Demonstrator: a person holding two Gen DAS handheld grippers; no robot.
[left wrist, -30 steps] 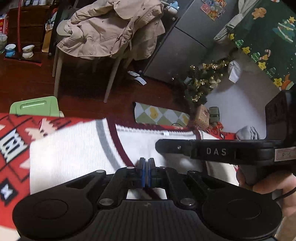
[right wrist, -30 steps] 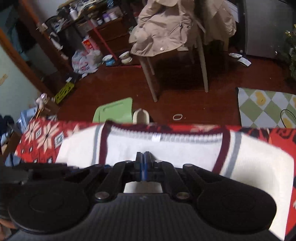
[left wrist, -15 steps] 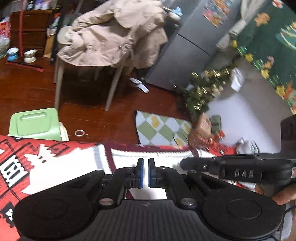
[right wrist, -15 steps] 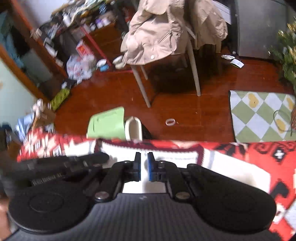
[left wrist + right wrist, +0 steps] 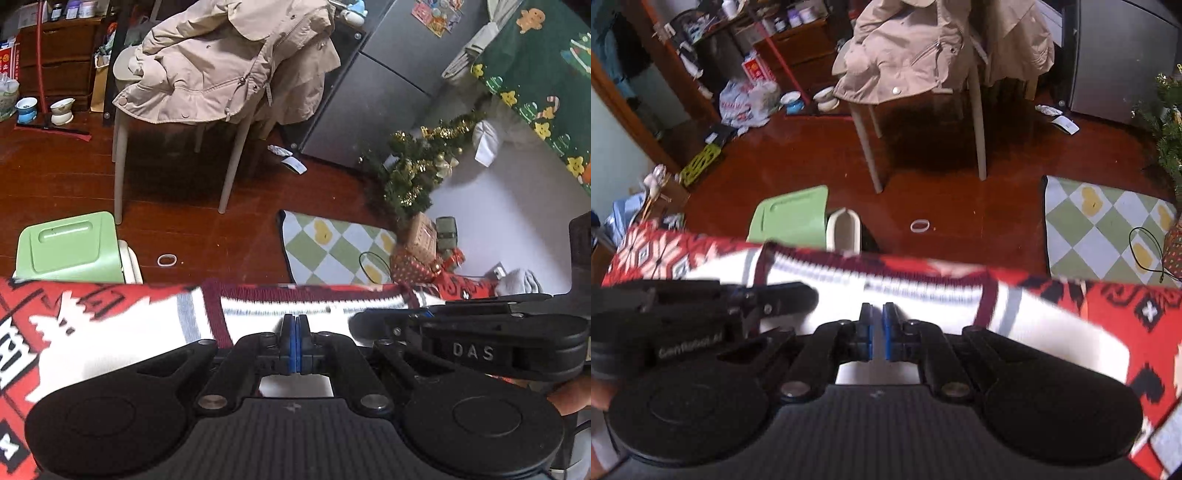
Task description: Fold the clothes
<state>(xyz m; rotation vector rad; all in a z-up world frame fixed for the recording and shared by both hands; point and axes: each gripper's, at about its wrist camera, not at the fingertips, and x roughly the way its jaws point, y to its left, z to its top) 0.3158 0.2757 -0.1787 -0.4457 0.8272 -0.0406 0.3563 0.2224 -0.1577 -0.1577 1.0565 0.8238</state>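
While over white sweater point(image 5: 110, 332), L tongs point(image 5: 295, 326) tight together.

Ribbed knit sweater point(image 5: 122, 332), glossy wooden floor point(image 5: 192, 221), matt black plastic tongs point(image 5: 295, 334).

white sweater point(image 5: 110, 332) (maroon trim), red-patterned cloth point(image 5: 1126, 306)
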